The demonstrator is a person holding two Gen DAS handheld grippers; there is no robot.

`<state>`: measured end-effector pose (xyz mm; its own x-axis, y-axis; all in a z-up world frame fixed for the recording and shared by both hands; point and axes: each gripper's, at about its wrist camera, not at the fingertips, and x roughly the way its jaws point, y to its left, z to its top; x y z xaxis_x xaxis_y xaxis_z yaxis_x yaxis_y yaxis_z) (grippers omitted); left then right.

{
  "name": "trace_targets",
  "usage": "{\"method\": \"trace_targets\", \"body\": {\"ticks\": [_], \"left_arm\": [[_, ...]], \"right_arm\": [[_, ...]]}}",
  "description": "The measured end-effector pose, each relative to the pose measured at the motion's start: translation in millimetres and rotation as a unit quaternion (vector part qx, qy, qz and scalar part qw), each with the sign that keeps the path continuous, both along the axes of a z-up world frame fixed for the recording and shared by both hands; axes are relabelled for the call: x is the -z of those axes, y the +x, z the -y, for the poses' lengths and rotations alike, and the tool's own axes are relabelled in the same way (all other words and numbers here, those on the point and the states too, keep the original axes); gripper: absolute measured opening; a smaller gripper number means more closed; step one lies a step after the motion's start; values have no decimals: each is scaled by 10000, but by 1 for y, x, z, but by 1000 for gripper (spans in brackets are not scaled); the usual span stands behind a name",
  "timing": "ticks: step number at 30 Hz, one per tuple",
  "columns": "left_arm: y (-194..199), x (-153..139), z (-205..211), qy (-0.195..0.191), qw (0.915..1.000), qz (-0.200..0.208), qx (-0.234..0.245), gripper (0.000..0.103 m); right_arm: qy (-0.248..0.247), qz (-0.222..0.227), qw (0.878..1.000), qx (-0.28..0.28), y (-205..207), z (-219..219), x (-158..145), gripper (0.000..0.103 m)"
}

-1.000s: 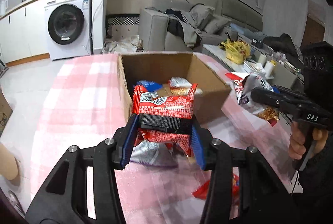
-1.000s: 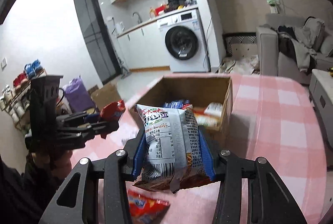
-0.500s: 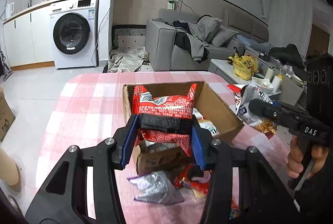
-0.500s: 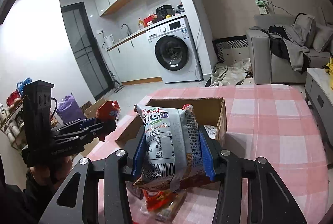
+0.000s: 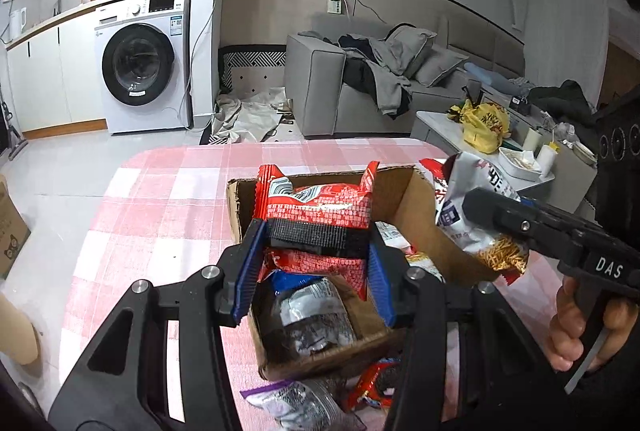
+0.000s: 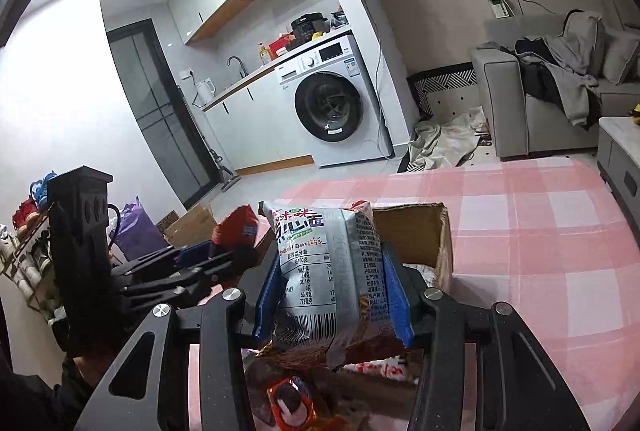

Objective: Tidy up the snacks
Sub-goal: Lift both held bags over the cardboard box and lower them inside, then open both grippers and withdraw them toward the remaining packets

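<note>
The left gripper (image 5: 316, 263) and its red snack packet (image 5: 320, 207) hide much of the cardboard box (image 5: 404, 191) interior. The purple-edged packet (image 5: 296, 403) by the box's near wall runs off the bottom edge. In the right wrist view the silver packet (image 6: 332, 271) covers the box (print too small to read).

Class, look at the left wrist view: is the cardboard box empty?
No: the cardboard box already holds snack packets, including a dark one lying near its front wall.
</note>
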<state>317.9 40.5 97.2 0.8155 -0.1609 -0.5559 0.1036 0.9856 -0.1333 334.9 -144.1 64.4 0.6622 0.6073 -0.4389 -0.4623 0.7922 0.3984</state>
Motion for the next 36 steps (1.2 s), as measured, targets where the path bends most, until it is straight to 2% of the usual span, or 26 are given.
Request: {"method": "trace_targets", "body": {"ticks": [9,19,28,36], "left_arm": [[35,25,15,232,9996,-102,-104,45],[61,55,22,232,9993,-237,-146,45],[70,65,28,354,9990,-212,-150,45],[59,69,29,189,9994,-289,-76,47]], "right_arm": [[-5,-232,9997,18,27,-11,20,47],[-137,-503,9986,27,48,-23,40,47],[-347,-428,9984,107,48,-29,41,48],[-415,-233,9987,157,35,-22,28,57]]}}
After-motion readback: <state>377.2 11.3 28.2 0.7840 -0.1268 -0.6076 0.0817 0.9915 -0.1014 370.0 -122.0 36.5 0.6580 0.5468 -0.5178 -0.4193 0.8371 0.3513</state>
